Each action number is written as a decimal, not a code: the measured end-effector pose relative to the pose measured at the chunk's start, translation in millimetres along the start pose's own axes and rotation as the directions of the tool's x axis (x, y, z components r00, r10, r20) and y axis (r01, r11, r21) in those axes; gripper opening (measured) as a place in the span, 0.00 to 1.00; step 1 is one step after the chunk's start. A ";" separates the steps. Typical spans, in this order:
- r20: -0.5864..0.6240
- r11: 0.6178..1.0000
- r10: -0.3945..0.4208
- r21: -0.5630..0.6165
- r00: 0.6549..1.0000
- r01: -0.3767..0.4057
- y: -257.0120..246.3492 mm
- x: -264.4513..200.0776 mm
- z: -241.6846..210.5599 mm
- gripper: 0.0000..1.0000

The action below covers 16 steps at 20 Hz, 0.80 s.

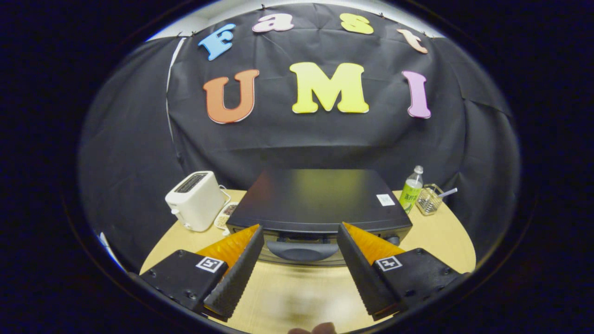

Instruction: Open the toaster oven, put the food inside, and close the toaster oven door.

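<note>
I see my tool point(300, 239) spread wide and gripping nothing, its fingers either side of the door handle point(302, 250) on the black toaster oven point(320, 199), which sits shut on the table point(436, 232) beside a white toaster point(195, 200).

The toaster oven point(320, 204) sits at frame centre on the table point(445, 241), its door handle point(302, 250) between the spread fingers of the hand-held gripper point(300, 232). A toaster point(195, 200) stands centre left. A bottle point(411, 191) and a wire basket point(429, 199) stand centre right, side by side.
</note>
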<state>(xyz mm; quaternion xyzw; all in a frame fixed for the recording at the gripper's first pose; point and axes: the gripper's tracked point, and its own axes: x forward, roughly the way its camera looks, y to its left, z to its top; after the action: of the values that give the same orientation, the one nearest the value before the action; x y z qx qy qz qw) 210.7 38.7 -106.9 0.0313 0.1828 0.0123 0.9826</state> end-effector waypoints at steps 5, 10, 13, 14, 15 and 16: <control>0.071 0.999 0.020 0.043 0.997 -0.023 -8.3 -63.9 16.6 1.00; 0.211 0.998 -0.042 0.047 0.977 0.033 -24.4 -145.4 39.7 1.00; 0.269 0.998 -0.044 0.052 0.962 0.031 -20.9 -188.2 49.4 1.00; 0.279 0.998 -0.042 0.046 0.959 0.030 -19.6 -201.0 51.7 1.00; 0.290 0.999 -0.045 0.038 0.956 0.036 -20.6 -212.2 52.7 1.00; 0.303 0.998 -0.054 0.030 0.951 0.047 -22.2 -222.9 54.0 1.00</control>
<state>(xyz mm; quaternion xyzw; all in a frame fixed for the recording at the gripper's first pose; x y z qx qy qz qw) 22.5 5.5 21.9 0.0392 0.0305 -0.0196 0.9986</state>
